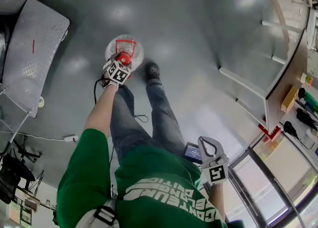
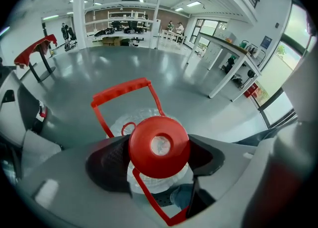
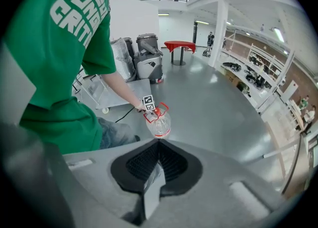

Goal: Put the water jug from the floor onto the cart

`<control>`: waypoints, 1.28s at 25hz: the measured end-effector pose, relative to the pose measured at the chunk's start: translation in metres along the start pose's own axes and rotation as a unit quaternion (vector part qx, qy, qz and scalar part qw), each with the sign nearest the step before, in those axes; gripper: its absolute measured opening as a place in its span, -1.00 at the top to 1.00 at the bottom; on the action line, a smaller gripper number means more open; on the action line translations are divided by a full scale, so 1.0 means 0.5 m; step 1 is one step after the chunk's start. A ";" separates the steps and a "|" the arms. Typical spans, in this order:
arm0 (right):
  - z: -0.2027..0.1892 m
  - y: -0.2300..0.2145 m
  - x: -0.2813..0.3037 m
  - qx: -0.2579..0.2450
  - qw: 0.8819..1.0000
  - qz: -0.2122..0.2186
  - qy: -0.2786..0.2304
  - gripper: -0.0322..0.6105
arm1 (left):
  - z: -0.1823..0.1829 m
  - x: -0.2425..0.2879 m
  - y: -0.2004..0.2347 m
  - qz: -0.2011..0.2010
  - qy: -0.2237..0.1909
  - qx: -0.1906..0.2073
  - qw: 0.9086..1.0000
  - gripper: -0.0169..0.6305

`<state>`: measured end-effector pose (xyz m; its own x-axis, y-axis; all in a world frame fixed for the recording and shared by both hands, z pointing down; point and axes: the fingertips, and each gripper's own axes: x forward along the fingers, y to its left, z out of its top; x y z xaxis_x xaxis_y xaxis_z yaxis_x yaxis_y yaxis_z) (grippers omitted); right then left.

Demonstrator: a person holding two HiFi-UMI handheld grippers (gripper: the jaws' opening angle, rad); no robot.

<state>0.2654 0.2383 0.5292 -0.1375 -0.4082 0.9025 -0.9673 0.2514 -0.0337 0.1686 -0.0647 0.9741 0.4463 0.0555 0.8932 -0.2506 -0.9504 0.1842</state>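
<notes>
Glossy grey floor runs across the whole hall, and at the far left stands the cart [image 1: 35,38] with its perforated grey deck. Well to its right the water jug [image 1: 130,45] stands upright on the floor, not yet lifted. Over it the left tongs [image 1: 122,62] point steeply down. Their dark pads sit against either side of the red cap [image 2: 159,146] and look to be gripping the jug there, with the red handle [image 2: 121,89] standing out beyond. At the far right the right tongs [image 1: 206,143] hang closed and empty beside the person's hip. A cap is a small, slick hold for such a load, so the pads are best seated under its collar. The lift should go straight up, then low toward the cart, with the right tongs ready at the handle if the jug swings.
</notes>
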 end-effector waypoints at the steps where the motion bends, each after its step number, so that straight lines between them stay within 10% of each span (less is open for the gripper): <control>1: 0.007 0.000 0.000 -0.005 1.000 0.004 -0.006 0.92 | 0.003 -0.015 -0.001 0.001 -0.005 -0.007 1.000 -0.11; 18: 0.274 -0.136 -0.030 -0.135 0.973 0.028 -0.184 0.92 | 0.084 -0.417 -0.022 0.041 -0.085 -0.106 0.990 -0.11; 32: 0.516 -0.084 0.045 -0.249 0.926 0.123 -0.255 0.92 | 0.064 -0.761 0.023 0.171 -0.223 -0.218 0.935 -0.12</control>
<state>0.2479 -0.0080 0.4403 -0.5464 -0.6138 0.5697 -0.6925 0.7138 0.1049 0.0236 -0.1064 0.6232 0.5662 -0.4539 0.6880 -0.7262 -0.6696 0.1559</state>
